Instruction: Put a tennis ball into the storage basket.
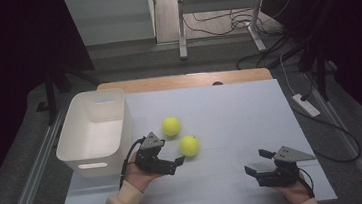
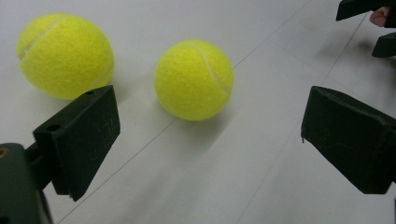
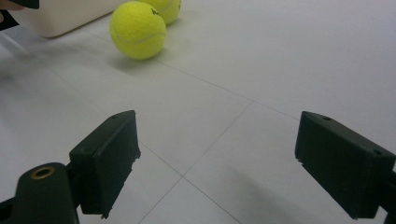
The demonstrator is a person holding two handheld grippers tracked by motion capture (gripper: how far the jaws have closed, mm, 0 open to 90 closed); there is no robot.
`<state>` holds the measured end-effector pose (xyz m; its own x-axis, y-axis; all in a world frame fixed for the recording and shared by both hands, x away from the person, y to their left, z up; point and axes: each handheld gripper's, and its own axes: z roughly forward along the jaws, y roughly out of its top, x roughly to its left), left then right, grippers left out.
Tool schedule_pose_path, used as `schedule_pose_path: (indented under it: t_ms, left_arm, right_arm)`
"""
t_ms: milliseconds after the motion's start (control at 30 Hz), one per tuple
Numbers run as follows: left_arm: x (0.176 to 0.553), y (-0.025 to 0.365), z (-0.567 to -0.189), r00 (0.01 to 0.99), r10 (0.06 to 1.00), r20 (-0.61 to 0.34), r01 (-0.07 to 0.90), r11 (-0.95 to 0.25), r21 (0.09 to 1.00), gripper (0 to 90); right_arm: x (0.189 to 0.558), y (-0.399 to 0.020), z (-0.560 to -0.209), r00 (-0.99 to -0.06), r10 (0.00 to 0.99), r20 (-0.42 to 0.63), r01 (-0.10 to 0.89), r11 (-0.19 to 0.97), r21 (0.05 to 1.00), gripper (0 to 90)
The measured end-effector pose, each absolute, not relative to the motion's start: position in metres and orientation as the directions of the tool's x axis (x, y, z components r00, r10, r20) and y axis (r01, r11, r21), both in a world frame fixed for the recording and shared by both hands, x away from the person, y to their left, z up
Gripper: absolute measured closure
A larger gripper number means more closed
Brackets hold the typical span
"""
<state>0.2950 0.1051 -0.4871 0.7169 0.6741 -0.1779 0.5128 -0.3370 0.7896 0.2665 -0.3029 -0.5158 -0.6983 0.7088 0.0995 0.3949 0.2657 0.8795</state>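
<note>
Two yellow tennis balls lie on the white table top: one farther back, one nearer me. My left gripper is open just left of the nearer ball, apart from it. In the left gripper view that ball lies ahead of the open left gripper, beyond its tips, and the other ball is at the left. My right gripper stands open and empty at the front right. In the right gripper view its open span faces the nearer ball, which is far off.
A white plastic bin stands at the table's left, close behind my left hand; its wall shows beyond the balls. A wooden edge runs along the back. Desk legs and cables lie on the floor beyond.
</note>
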Motion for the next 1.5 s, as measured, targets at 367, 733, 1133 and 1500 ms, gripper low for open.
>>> schedule_pose_path:
  t_ms: [367,733,1133,1500]
  left_arm:
    - [0.305,0.097,-0.483,0.724,0.669,-0.168,0.507,-0.351,0.787,5.4]
    - [0.316,0.088,-0.483,0.723,0.671,-0.161,0.518,-0.373,0.77,5.3]
    - [0.328,0.083,-0.486,0.718,0.677,-0.16,0.53,-0.383,0.757,5.0]
    - [0.339,0.078,-0.484,0.719,0.677,-0.155,0.534,-0.396,0.747,5.0]
  right_arm:
    - [0.266,-0.303,-0.516,-0.697,0.71,0.099,0.398,0.268,0.878,13.2]
    - [0.267,-0.304,-0.516,-0.697,0.71,0.099,0.398,0.267,0.878,13.2]
    - [0.267,-0.304,-0.517,-0.696,0.711,0.098,0.399,0.269,0.877,13.2]
    - [0.267,-0.304,-0.518,-0.695,0.712,0.099,0.403,0.272,0.874,13.3]
